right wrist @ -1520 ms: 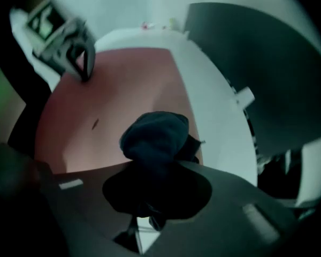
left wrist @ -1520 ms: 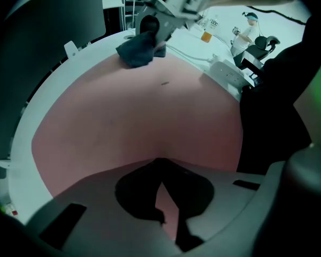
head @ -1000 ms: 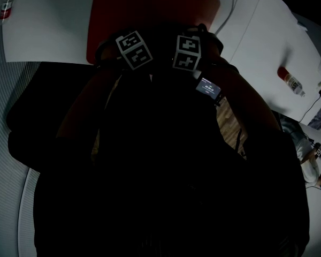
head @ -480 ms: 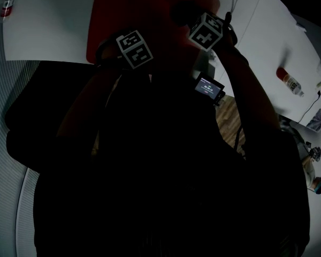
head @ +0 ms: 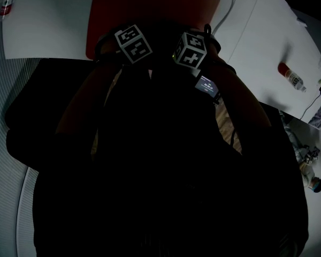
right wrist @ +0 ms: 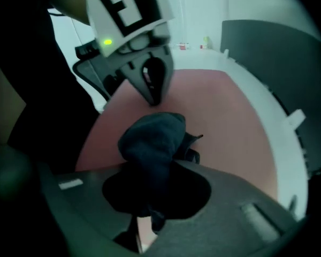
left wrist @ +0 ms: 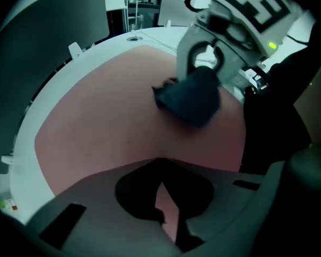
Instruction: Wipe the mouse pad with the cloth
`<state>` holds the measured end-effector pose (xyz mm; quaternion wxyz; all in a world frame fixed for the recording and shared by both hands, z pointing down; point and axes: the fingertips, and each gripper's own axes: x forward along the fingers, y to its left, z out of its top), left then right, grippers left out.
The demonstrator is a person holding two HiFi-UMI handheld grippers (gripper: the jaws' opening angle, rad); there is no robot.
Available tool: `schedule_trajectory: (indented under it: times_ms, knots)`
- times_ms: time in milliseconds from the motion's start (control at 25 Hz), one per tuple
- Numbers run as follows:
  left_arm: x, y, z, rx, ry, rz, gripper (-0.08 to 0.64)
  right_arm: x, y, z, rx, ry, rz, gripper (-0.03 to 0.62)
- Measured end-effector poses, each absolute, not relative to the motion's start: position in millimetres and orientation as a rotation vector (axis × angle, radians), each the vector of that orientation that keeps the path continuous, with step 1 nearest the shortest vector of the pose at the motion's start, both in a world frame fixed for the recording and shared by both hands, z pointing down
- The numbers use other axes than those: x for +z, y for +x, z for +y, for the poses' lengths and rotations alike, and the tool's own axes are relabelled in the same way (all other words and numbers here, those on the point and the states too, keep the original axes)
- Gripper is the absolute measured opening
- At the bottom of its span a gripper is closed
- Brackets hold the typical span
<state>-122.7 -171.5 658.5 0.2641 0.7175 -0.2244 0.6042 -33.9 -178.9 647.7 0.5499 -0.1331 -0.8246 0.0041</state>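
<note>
Head view very dark. The person's torso and arms fill most of the frame; only the top strip is readable.

- Mouse pad: large, red, lying flat on a white table. It takes up the top centre of the head view and the middle of both gripper views.
- Right gripper: jaws pinched on a dark cloth. The cloth bunches into a rounded wad that sticks out past the jaw tips, with a loose end trailing down between them. In the left gripper view the wad sits in the upper right of the frame, low over the pad's near edge. It seems to touch the pad, but the angle is poor.
- Left gripper: jaws pressed together at the tips, nothing between them, and a thin wedge of red pad shows through behind. It is over the pad near its edge, just beside the right gripper. The two marker cubes sit side by side at the top centre of the head view.
- Small lit screen: just below the right cube.
- Bottle: red cap, lying on the table at the right edge of the frame, well apart from the pad.
</note>
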Motion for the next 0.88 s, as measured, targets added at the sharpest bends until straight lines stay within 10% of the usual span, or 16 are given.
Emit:
schedule_trajectory:
  times_ms: [440,880]
  knots:
    - [645.5,-126.1,-176.7,1.423,1.991,-0.728,0.009,636.7,39.1,-293.4,0.36,0.411,-1.916,0.067]
    - [432.5,-111.8,-228.5,0.381,2.255,-0.956,0.009,435.1,37.1,-261.2,0.663,0.623,-2.475,0.064]
